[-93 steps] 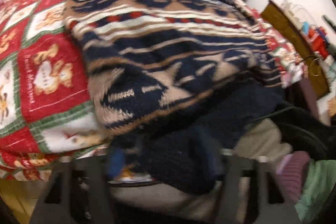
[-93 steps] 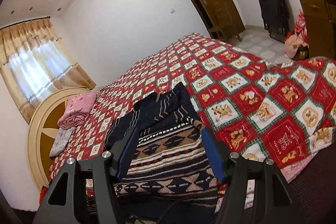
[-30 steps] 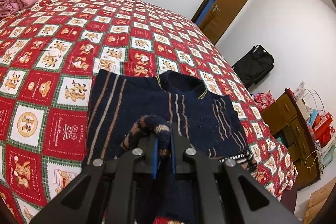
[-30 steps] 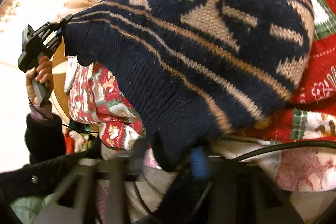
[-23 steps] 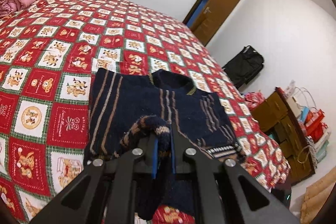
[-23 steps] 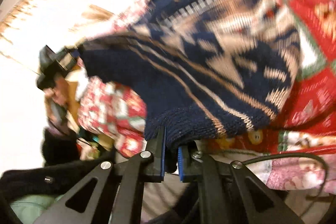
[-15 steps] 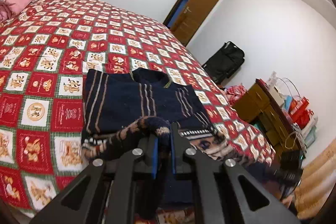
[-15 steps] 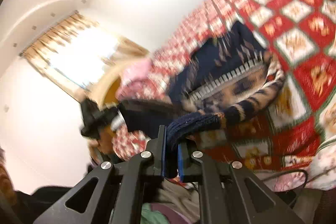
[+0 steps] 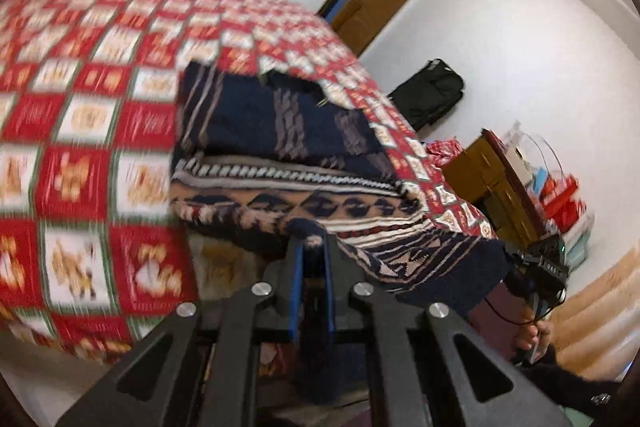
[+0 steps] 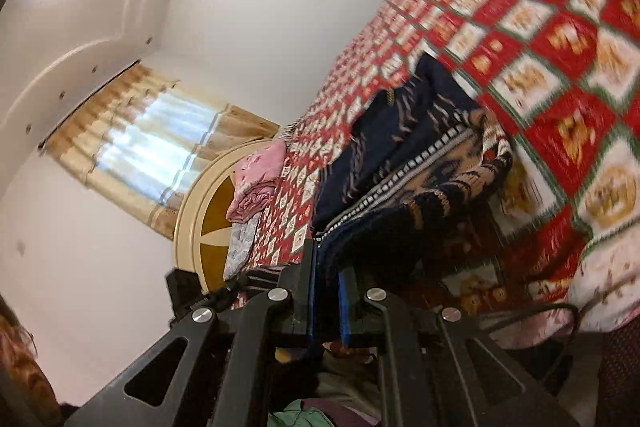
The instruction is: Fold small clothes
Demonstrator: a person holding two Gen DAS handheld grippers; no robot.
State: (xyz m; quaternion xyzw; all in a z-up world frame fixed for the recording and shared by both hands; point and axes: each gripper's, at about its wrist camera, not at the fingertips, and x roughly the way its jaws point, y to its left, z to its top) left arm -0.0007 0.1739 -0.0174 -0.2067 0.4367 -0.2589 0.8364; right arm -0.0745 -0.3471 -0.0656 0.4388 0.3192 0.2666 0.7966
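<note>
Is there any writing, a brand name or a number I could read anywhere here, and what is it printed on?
None can be read.
The right gripper's body carries a few pale marks in the left wrist view, too blurred to read.
The red patchwork bedspread may carry lettering in some squares, but it is smeared by motion.
The navy patterned sweater shows only knitted stripes and shapes, no visible label.
The boxes on the wooden dresser are too small and blurred.

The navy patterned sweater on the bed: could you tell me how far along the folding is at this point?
Done: the sweater lies spread on the red checked bedspread, collar at the far end. In hand: the left gripper and right gripper each pinch a bottom hem corner, hem lifted off the bed's near edge. Left: carrying the hem up toward the collar, then any further folds; no finished fold shows yet.
</note>
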